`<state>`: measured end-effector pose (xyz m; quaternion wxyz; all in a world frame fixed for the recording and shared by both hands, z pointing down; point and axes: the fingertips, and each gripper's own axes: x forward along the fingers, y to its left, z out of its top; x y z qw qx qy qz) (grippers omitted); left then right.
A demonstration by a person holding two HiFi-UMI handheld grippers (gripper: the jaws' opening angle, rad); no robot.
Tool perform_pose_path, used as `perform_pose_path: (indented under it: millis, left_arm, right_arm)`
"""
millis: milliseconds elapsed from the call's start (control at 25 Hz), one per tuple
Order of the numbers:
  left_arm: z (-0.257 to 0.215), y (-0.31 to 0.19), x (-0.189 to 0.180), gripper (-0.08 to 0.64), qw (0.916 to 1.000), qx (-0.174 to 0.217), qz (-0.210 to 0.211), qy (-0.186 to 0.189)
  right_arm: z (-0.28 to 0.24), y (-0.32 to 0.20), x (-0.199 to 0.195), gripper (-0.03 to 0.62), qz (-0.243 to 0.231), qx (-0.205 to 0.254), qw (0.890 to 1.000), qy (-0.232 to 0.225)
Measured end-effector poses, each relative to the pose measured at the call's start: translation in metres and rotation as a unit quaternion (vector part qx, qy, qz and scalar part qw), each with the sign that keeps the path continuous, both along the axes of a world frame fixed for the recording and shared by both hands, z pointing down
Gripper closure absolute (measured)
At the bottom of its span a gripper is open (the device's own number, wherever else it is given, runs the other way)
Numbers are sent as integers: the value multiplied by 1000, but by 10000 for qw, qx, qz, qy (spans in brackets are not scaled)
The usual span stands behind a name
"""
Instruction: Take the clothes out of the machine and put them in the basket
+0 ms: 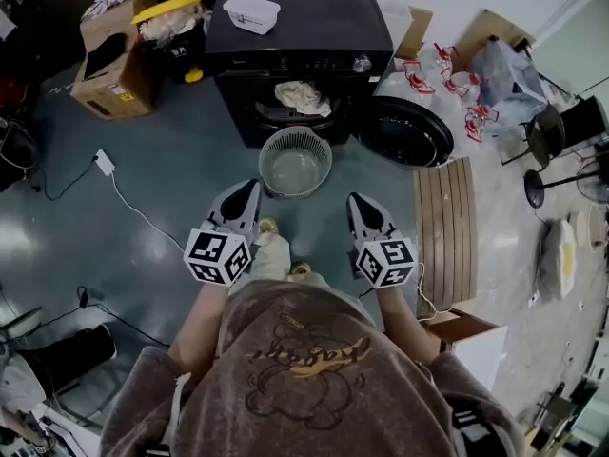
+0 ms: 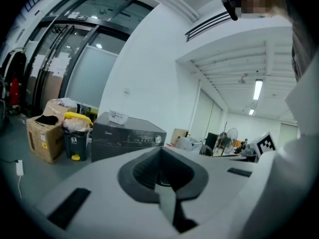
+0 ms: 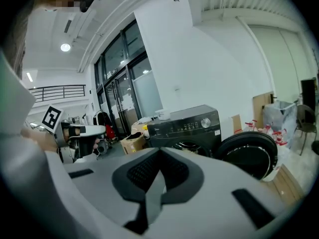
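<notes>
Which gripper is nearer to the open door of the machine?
Right. In the head view, the right gripper is below the door, slightly to its left. The left gripper is farther left, on the other side of the basket.

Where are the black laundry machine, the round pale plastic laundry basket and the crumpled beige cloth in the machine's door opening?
black laundry machine (image 1: 324,17): head view, on its flat top.
round pale plastic laundry basket (image 1: 295,133): head view, on its far rim.
crumpled beige cloth (image 1: 303,96): head view, on its middle.
</notes>
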<state>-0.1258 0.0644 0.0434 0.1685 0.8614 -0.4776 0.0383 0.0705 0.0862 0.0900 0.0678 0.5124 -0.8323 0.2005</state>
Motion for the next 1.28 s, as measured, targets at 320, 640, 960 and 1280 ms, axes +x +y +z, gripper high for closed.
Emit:
perform_pose_path:
  millis: [320, 640, 960, 1280]
  left_arm:
    - [25, -94, -18, 555, 9998, -164, 104, 98]
    - [62, -197, -40, 555, 9991, -251, 337, 110]
    - [164, -281, -48, 555, 9985, -283, 393, 274]
    - [291, -316, -43, 555, 9987, -75, 345, 363]
  right_arm:
    - [8, -93, -28, 598, -4, -111, 9995, 285]
    - [33, -191, -69, 597, -217, -276, 9989, 305]
    - [136, -274, -84, 597, -334, -362, 9975, 500]
    - [279, -318, -71, 597, -197, -224, 9986, 430]
